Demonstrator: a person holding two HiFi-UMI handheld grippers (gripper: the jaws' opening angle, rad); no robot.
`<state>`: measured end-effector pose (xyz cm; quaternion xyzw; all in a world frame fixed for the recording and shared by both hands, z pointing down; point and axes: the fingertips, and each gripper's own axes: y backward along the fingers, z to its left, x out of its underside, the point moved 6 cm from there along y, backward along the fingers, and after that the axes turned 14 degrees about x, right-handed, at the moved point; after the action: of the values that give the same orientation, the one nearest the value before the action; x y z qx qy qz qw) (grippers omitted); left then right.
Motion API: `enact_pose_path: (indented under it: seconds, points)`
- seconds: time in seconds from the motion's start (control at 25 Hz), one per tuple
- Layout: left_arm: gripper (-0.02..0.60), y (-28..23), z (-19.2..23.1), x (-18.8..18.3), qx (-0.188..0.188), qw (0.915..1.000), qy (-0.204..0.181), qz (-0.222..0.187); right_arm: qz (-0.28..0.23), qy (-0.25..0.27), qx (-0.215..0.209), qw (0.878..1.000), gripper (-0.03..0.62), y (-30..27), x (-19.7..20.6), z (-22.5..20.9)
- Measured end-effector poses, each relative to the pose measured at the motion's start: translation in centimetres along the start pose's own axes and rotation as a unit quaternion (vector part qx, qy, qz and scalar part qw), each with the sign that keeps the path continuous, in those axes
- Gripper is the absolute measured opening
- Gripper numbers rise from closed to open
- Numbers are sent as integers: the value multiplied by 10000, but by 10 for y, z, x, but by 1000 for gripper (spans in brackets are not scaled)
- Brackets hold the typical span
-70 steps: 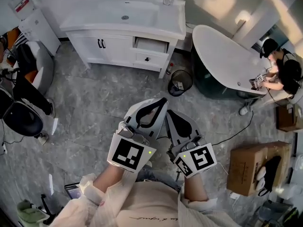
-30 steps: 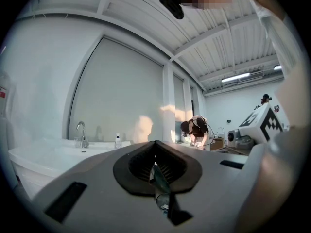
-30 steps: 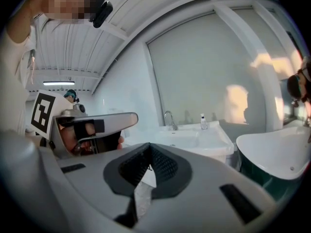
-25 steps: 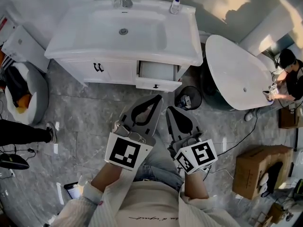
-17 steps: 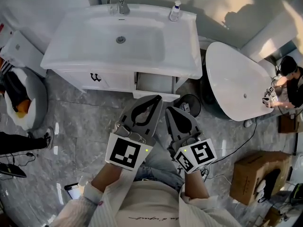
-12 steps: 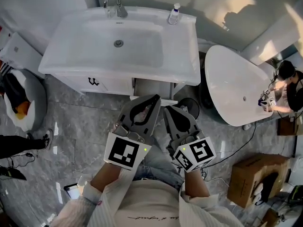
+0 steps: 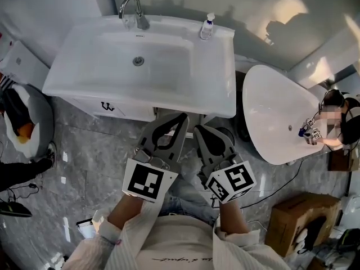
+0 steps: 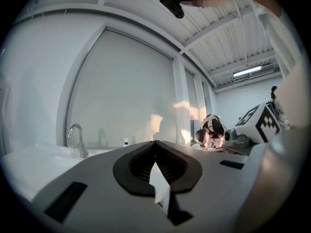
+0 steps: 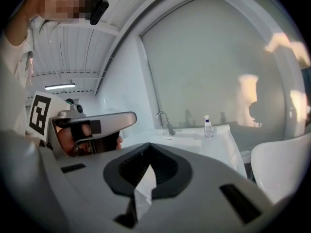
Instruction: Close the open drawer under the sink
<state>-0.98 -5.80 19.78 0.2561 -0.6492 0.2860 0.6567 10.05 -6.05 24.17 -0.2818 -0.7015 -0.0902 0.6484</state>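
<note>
Glossy rectangular sink; grey left tool, right tool closed, seemingly empty.

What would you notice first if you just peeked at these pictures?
The big white sink fills the top of the head view, with a curved tap and a small bottle at its back edge. Just below it, the left gripper and the right gripper point forward side by side, both shut and empty. A white bathtub stands to the sink's right.
</note>
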Motion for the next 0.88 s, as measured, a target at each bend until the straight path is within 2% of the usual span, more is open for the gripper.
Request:
enact_pose_path:
  seconds: [0.28, 0.52, 0.88]
  points:
    - [15, -8, 20, 5, 114, 9999, 93, 33, 74, 15, 101, 9999, 9, -18, -1, 4]
    - [15, -8, 37, 16, 499, 9984, 85, 239, 202, -127, 485, 9985, 9, -30, 7, 12]
    - [15, -2, 50, 59, 932, 9933, 343, 588, 419, -379, 988, 9935, 9, -44, 44, 19]
